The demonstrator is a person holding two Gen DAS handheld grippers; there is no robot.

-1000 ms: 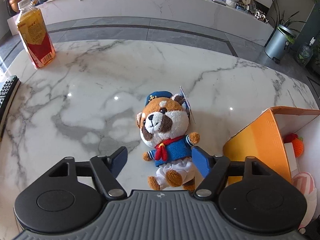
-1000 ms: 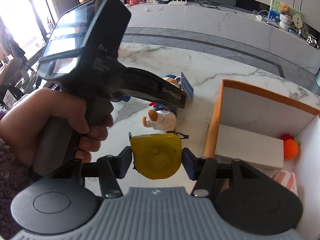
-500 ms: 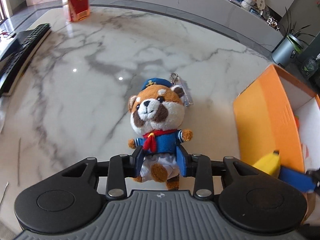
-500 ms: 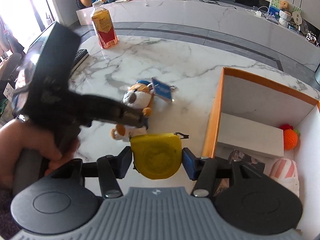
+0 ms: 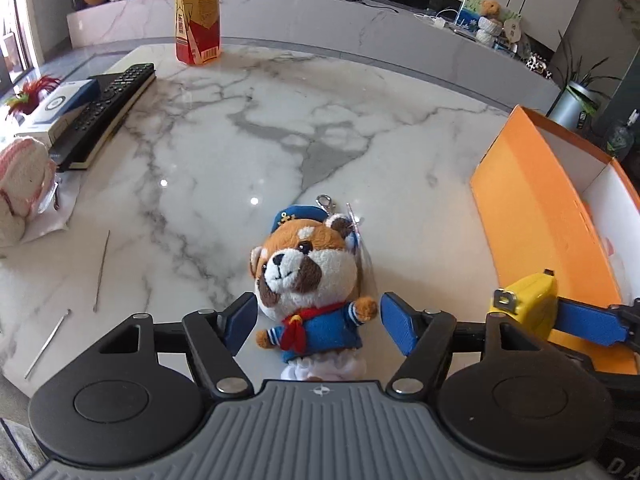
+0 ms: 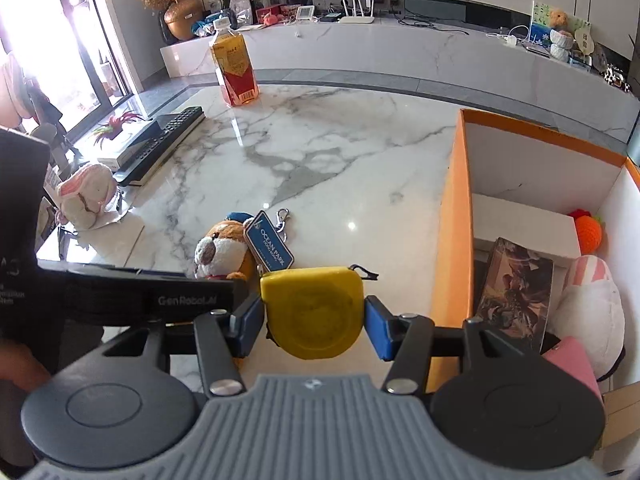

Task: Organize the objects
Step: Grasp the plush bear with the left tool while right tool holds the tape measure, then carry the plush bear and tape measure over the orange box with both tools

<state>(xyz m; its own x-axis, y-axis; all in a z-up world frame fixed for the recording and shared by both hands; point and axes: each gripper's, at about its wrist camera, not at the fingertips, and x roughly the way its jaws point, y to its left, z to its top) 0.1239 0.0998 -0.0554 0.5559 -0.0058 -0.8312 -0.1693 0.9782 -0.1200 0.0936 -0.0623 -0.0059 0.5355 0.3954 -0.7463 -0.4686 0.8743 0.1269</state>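
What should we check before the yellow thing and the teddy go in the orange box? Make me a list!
1. Right gripper holds the yellow tape measure snugly: ok, pads press on both its sides.
2. Left gripper has hold of the teddy: not ok, its jaws are opening and the pads stand clear of the toy.
3. Teddy sits between the left fingers: ok, it lies on the marble table.
4. Room left in the orange box: cannot tell for sure; a picture card, an orange knitted toy and a white plush already lie inside.
5. Tape measure is over the box: not ok, it hangs outside the near wall.
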